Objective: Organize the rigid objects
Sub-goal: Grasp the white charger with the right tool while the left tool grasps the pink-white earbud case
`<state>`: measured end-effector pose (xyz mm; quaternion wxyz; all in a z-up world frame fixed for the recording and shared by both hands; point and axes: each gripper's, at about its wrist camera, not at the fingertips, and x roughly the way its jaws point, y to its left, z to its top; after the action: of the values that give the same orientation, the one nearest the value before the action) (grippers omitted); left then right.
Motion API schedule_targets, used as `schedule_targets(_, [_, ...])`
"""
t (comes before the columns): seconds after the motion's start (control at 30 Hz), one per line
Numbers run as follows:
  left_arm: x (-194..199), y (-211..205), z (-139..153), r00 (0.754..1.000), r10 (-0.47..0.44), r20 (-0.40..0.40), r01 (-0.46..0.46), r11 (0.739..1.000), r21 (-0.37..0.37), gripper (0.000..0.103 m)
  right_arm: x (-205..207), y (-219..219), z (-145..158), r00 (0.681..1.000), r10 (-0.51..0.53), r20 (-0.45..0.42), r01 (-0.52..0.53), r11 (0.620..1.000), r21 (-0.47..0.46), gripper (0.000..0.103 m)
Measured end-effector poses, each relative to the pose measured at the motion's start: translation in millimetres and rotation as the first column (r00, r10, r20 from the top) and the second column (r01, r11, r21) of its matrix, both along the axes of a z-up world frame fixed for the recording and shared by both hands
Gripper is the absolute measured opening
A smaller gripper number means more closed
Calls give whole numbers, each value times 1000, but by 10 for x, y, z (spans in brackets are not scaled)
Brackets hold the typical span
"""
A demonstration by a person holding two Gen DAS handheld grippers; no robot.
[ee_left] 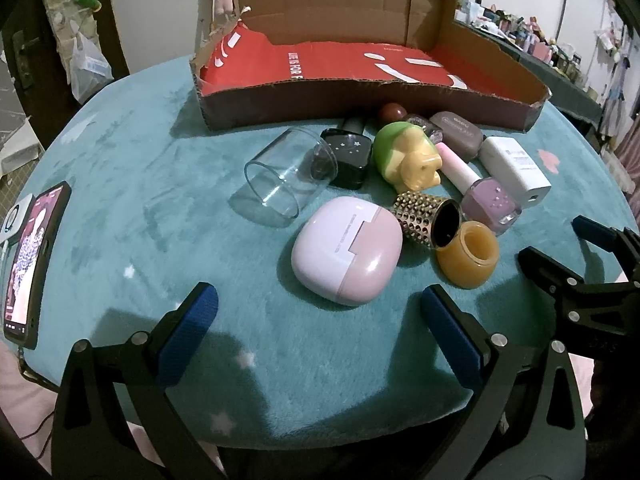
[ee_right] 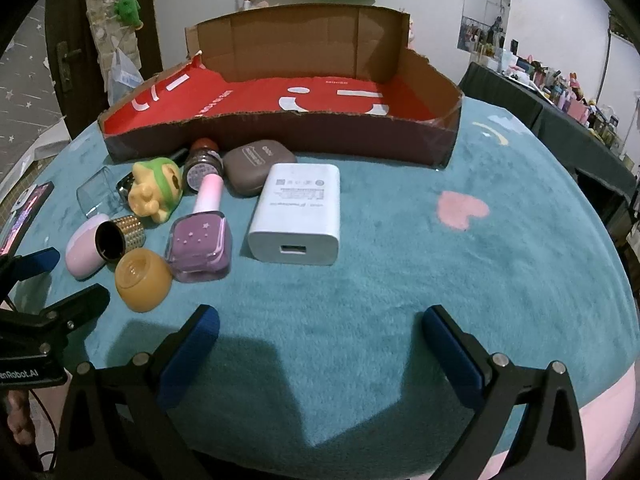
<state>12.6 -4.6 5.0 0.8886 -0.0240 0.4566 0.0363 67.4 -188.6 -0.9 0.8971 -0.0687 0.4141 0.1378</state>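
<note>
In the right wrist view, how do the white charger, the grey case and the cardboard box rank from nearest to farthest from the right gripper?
From the right gripper, whose jaws stand open over the teal cloth:
1. White charger, just ahead, slightly left of centre.
2. Grey case, behind the charger, further left.
3. Cardboard box, at the back, spanning the table's far side.

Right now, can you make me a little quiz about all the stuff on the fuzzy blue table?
1. True or false: the cardboard box with the red lining already holds some of the items.
2. Which lies nearest the left gripper: A) white charger block B) pink rounded earbud case C) grey-brown case?
3. Fill in: the clear plastic cup is lying on its ____.

Key: 1 false; 2 B; 3 side.
</note>
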Motion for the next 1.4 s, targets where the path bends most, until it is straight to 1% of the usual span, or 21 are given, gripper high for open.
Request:
schedule_targets(0.23, [22,-5,10,1000,-5,-9,5,1000,0,103,10,-1,11,1000,1,-4,-1,1000,1,103])
schedule_targets(0.43, [25,-10,40,1000,-18,6,18,1000,-9,103,15,11,34,1000,5,3,-5,1000,5,103])
schedule_targets(0.6, [42,4,108,999,-21,48,21,1000,-6,103,55,34,159,998,-2,66,2,1000,1,103])
schedule_targets(0.67, [71,16,113,999,-19,51,20,1000,-11,102,123,28,198,996,-14,83,14,1000,11,103])
schedule_targets(0.7, [83,21,113,999,-19,49,20,1000,-14,101,153,28,210,996,-18,85,17,1000,17,103])
schedule_targets(0.8, [86,24,112,998,-28,50,30,999,-26,89,225,32,240,994,-28,102,24,999,37,103])
schedule_targets(0.87, [88,19,101,998,-39,46,40,999,-31,74,261,44,254,992,-34,118,29,999,45,100])
schedule_targets(0.9, [82,17,94,998,-46,42,47,998,-36,71,288,59,254,992,-35,120,30,998,48,99])
schedule_targets(0.93, [80,9,86,998,-51,40,53,998,-40,64,305,65,252,992,-33,121,27,998,53,98])
schedule_targets(0.97, [73,2,84,998,-54,43,56,998,-39,61,331,83,244,992,-31,123,23,998,59,98])
schedule_targets(1.0, [68,-10,86,997,-58,46,60,998,-35,60,346,96,233,992,-30,124,23,998,55,98])
schedule_targets(1.07, [74,-34,87,996,-73,48,74,997,-31,53,391,137,199,992,-27,120,22,999,48,95])
schedule_targets(1.17, [99,-60,81,995,-84,49,85,996,-25,51,460,163,147,994,-31,103,27,999,47,89])
schedule_targets(1.33, [158,-67,77,994,-93,54,94,995,-21,51,548,155,92,995,-49,82,45,997,56,85])
schedule_targets(1.4, [176,-56,74,994,-94,56,96,995,-30,51,559,150,78,996,-53,72,49,997,55,77])
